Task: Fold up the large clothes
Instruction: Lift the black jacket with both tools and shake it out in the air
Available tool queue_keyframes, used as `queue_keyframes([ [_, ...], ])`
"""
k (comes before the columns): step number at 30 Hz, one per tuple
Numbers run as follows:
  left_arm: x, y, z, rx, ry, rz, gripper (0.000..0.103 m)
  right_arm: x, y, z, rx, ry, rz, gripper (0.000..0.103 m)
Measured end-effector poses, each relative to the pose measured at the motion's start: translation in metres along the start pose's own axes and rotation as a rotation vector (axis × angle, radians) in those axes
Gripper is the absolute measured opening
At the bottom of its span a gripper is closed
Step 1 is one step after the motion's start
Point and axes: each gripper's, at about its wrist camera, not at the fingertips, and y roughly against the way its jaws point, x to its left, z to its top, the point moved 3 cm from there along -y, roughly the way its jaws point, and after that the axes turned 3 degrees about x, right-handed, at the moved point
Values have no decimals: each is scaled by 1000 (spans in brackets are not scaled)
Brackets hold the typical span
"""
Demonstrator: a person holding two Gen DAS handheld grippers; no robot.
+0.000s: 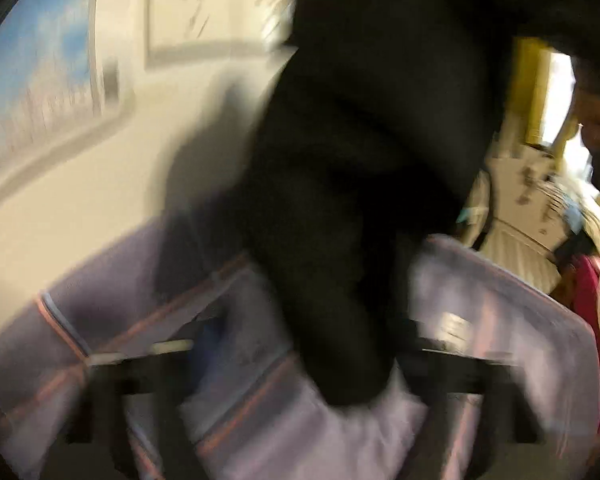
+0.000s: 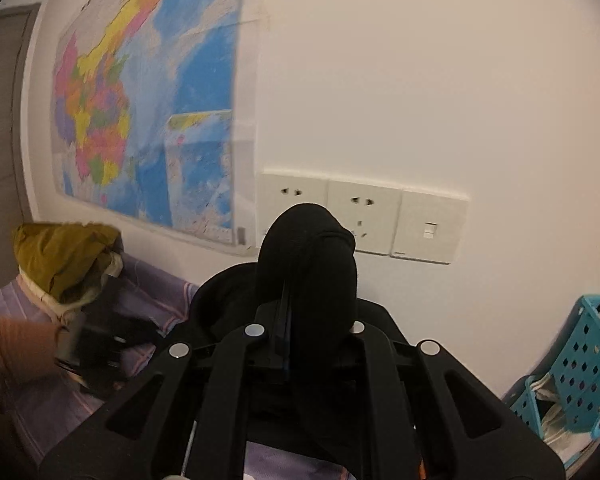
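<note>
A black garment (image 2: 308, 264) is pinched in my right gripper (image 2: 296, 316), bunched over the fingertips and held up in front of the wall. In the blurred left wrist view the same black garment (image 1: 352, 200) hangs down over the lilac striped bed sheet (image 1: 260, 420). My left gripper (image 1: 300, 360) is open, its fingers (image 1: 148, 368) wide apart on either side of the garment's hanging lower end. The left gripper also shows in the right wrist view (image 2: 100, 344), low at the left, held by a hand in an orange sleeve.
A map (image 2: 140, 100) and wall sockets (image 2: 364, 216) are on the white wall. A pile of clothes with an olive garment (image 2: 64, 256) lies on the sheet (image 2: 148, 288) at left. A blue perforated basket (image 2: 580, 364) stands at right. Hanging clothes (image 1: 520, 208) show behind.
</note>
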Motion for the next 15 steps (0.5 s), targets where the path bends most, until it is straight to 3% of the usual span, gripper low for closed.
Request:
queue_keyframes([
  [1,10,-11,10,37,60,-56,4,-3,2,1,-6,-5,-9,9],
  [2,14,-13,17,37,96,-55,3,-9,6,3,-15,-12,-24,8],
  [6,9,5,71,-45,61,52,2,-32,29,26,-55,-30,-100,7],
  [8,2,28,108,-126,36,89,2,-45,50,50,-90,-40,-150,7],
  [15,-20,130,208,-372,-25,150,2,-36,152,132,-285,51,-260,7],
])
